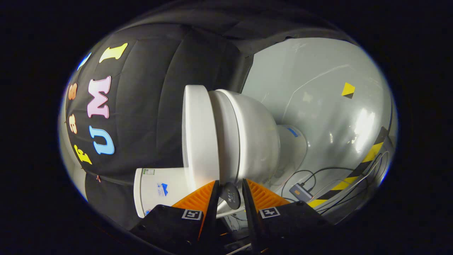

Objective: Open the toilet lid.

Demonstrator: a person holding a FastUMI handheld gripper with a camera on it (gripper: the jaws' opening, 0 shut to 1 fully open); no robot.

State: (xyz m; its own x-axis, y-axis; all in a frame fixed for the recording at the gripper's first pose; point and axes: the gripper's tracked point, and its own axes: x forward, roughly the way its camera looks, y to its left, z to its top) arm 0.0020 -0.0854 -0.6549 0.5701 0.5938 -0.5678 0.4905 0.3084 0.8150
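Toilet (247,134) was seen rolled sideways in the gripper view, used as landmark. Grey floor (318,88) lay under and beyond the toilet base. Black cloth wall (148,106) was seen on the lid side of the toilet. Toilet lid (198,134) was seen edge-on, lying against the seat and bowl, not yet raised. Tank (155,191) was seen at the toilet's rear, next to the lid. Yellow-black striped tape (357,173) and cables (318,177) with a small box (300,193) were seen on the floor beside the toilet base. Gripper (229,184) was held at the toilet's near rim, fingers narrowly parted, a small dark round tag (230,195) seen between them; contact with it could not be told
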